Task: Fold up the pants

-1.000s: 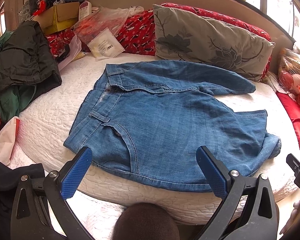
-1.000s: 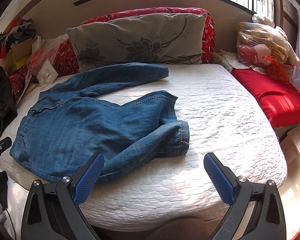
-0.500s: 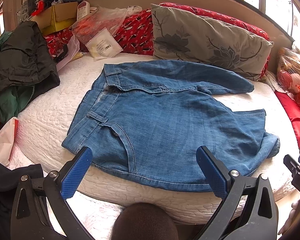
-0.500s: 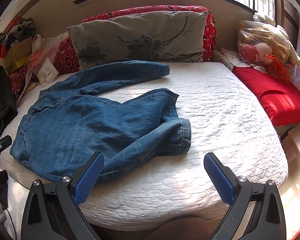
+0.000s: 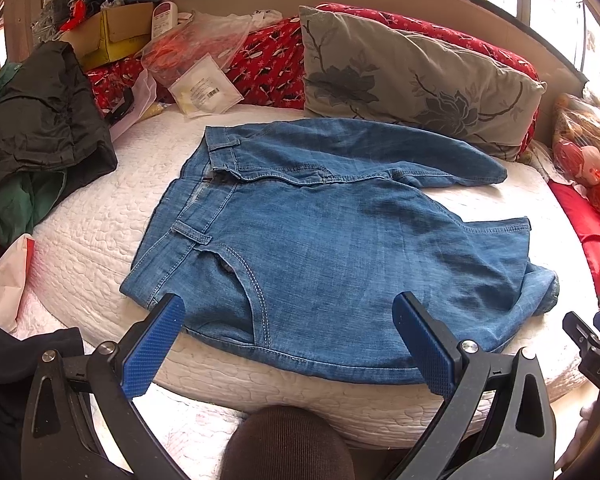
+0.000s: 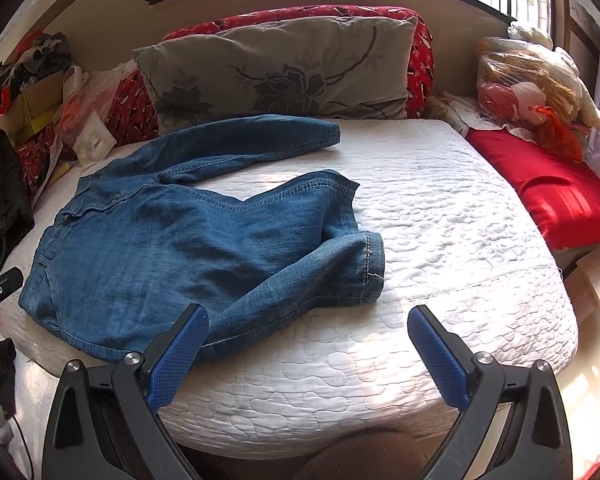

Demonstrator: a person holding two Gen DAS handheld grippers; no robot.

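Blue denim pants (image 5: 324,240) lie spread on a white quilted mattress (image 5: 92,216), waistband to the left, one leg stretched toward the pillow, the other bent with its cuff doubled over at the right. They also show in the right wrist view (image 6: 188,240). My left gripper (image 5: 288,340) is open and empty, just short of the pants' near edge. My right gripper (image 6: 308,344) is open and empty above the mattress front edge, near the folded cuff (image 6: 372,268).
A grey flowered pillow (image 5: 412,76) and red cushions line the back. Dark clothes (image 5: 40,120), a cardboard box and plastic bags pile at the left. A red cushion (image 6: 548,196) and bagged toys sit at the right. My knee shows below both grippers.
Both grippers have crept slightly forward toward the bed. The pants have not moved and both grippers stay open.
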